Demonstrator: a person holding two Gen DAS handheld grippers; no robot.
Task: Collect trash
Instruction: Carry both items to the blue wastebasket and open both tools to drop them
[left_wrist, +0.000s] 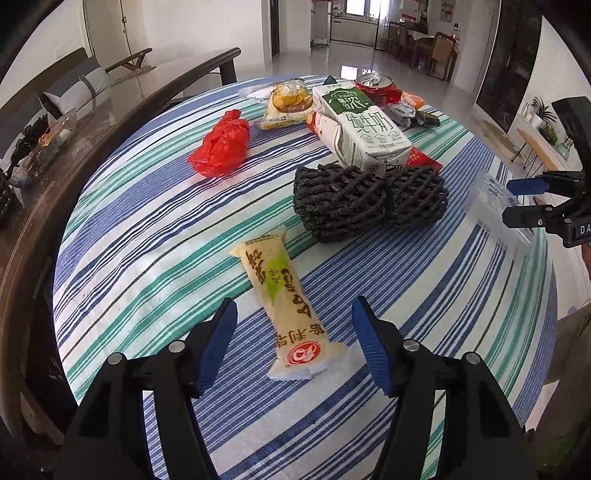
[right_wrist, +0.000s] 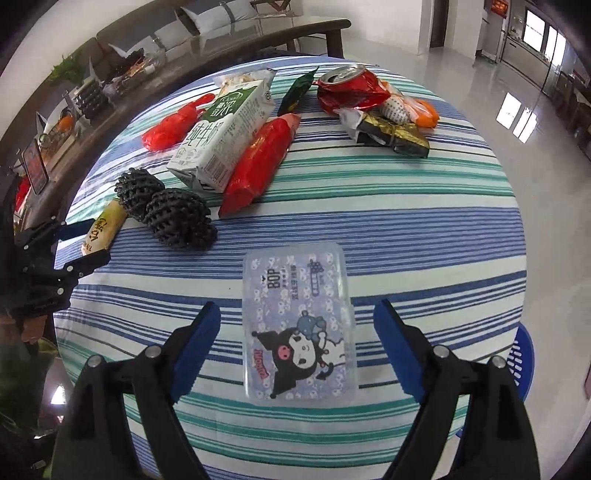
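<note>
My left gripper (left_wrist: 294, 306) is open, its blue fingers on either side of a yellow snack wrapper (left_wrist: 284, 295) lying on the striped tablecloth (left_wrist: 147, 229). My right gripper (right_wrist: 297, 308) is open around a clear plastic box with a cartoon label (right_wrist: 297, 321). Further back lie black foam netting (left_wrist: 369, 201), a green-and-white milk carton (left_wrist: 362, 125), a red plastic bag (left_wrist: 221, 144), a clear pastry wrapper (left_wrist: 290, 99) and a crushed red can (right_wrist: 351, 86). The right gripper also shows in the left wrist view (left_wrist: 524, 201).
A long red wrapper (right_wrist: 258, 162) lies by the carton, with dark foil wrappers (right_wrist: 391, 133) and an orange packet (right_wrist: 424, 114) near the can. A dark wooden side table (left_wrist: 48, 155) with clutter stands left. A blue stool (right_wrist: 522, 358) stands by the table's right edge.
</note>
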